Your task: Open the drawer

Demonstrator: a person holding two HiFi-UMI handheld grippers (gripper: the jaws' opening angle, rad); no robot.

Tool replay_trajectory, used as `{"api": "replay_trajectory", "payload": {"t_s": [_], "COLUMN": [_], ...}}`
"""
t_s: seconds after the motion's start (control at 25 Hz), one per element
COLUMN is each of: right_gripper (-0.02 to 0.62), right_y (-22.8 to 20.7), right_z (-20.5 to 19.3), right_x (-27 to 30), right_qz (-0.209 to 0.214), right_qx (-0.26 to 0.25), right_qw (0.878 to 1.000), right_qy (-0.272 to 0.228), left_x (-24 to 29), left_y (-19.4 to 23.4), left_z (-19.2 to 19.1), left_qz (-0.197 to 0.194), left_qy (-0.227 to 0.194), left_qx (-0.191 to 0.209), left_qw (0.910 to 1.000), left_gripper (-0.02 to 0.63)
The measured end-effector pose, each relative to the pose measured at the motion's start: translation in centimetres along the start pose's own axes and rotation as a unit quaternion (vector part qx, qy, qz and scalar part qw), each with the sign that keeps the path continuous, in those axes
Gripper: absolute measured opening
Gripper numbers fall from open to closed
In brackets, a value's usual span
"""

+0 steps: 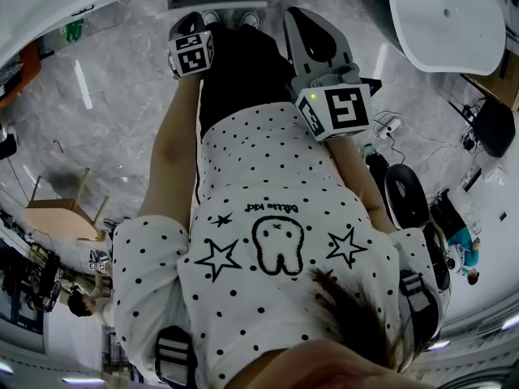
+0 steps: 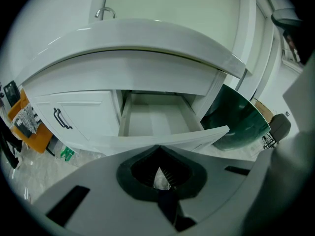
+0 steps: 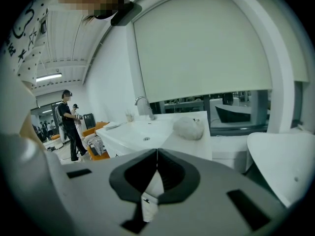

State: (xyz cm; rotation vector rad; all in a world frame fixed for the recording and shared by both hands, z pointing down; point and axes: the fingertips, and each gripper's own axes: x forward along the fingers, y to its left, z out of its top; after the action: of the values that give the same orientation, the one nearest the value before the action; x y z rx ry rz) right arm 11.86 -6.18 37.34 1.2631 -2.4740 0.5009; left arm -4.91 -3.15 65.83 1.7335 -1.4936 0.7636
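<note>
In the left gripper view a white drawer (image 2: 153, 121) stands pulled out of a white vanity cabinet, its front panel (image 2: 167, 139) nearest me and its inside bare. My left gripper (image 2: 158, 147) is shut on nothing, just short of that front panel and apart from it. My right gripper (image 3: 157, 151) is also shut and holds nothing; it looks over the counter top (image 3: 192, 141) towards a basin (image 3: 140, 135) and faucet (image 3: 142, 103). In the head view the left gripper (image 1: 188, 23) and right gripper (image 1: 302, 21) are held out in front of a dotted shirt.
A cabinet door with a black handle (image 2: 61, 118) is left of the drawer. A dark green tub (image 2: 241, 119) stands to its right. A white crumpled lump (image 3: 189, 128) lies on the counter. Two people (image 3: 70, 124) stand far left. A white rounded fixture (image 3: 285, 163) is at right.
</note>
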Motion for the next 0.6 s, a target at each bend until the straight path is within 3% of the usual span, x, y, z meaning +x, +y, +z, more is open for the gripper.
{"api": "replay_trajectory", "payload": {"t_s": [0.6], "right_gripper": [0.014], "right_y": [-0.78], "right_z": [-0.09], "right_x": [0.42], "right_qz": [0.003], "right_qx": [0.000], "right_qw": [1.000], "right_qy": [0.003], "left_x": [0.10], "left_y": [-0.10], "left_z": [-0.06], "left_qz": [0.004], "left_qy": [0.003], "left_qx": [-0.005], "left_qw": [1.0000], "left_gripper": [0.005]}}
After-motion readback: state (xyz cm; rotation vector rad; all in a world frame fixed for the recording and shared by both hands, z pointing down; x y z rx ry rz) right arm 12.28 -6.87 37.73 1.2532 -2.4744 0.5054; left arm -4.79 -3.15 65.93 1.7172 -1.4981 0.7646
